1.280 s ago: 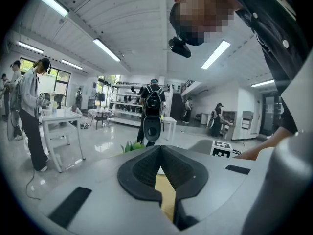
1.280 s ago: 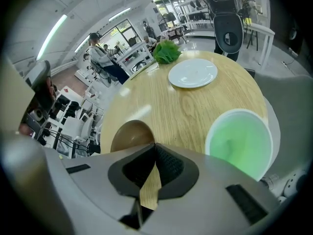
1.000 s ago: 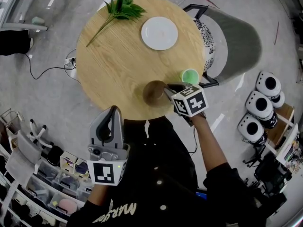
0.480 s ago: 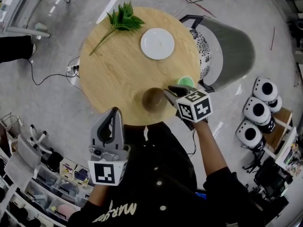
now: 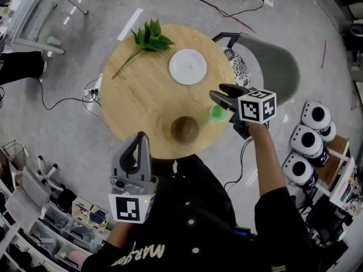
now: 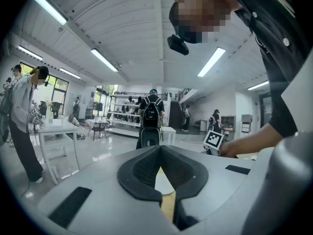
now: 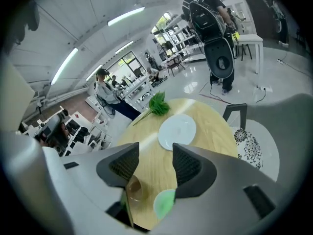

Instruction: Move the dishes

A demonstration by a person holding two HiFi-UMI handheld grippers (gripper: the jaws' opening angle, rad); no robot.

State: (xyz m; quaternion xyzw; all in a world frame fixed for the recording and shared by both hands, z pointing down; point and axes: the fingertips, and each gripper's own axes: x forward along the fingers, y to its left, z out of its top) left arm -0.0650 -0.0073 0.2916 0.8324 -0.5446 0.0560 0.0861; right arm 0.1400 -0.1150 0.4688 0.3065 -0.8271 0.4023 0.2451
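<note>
- The round wooden tabletop (image 5: pixel 144 95) stands on a grey floor (image 5: pixel 57 140) crossed by loose cables (image 5: pixel 54 98).
- A grey chair (image 5: pixel 275 67) with a patterned cushion (image 5: pixel 239 67) is pushed up to its 2 o'clock side.
- White rounded units (image 5: pixel 311 139) sit on the floor at 4 o'clock, and shelving with bins (image 5: pixel 34 208) fills the 8 o'clock corner.
- The left gripper view shows a large hall with ceiling strip lights (image 6: pixel 105 60), white tables and several people.
- Dishes on the tabletop:
  - a white plate (image 5: pixel 188 67) at 1 o'clock;
  - a brown bowl (image 5: pixel 184 129) near the 6 o'clock edge;
  - a green cup (image 5: pixel 218 114) at the 4 o'clock edge.
- A leafy sprig (image 5: pixel 148 38) lies at 11 o'clock.
- The only print is the square black-and-white markers on the cubes and pale lettering on the person's black shirt (image 5: pixel 139 251), too cut off to read.
- The right tongs (image 5: pixel 218 93) are held above the green cup.
- Their jaws have just been opening and stand apart, gripping nothing; only bare wood shows in the gap.
- The left tongs (image 5: pixel 142 136) are off the tabletop at 7 o'clock, jaws closed tip to tip on nothing.
- A second ago the right tongs sat against the brown bowl's rim with their jaws nearly together. They are now clear of it at its 2 o'clock, and the bowl stands alone.
</note>
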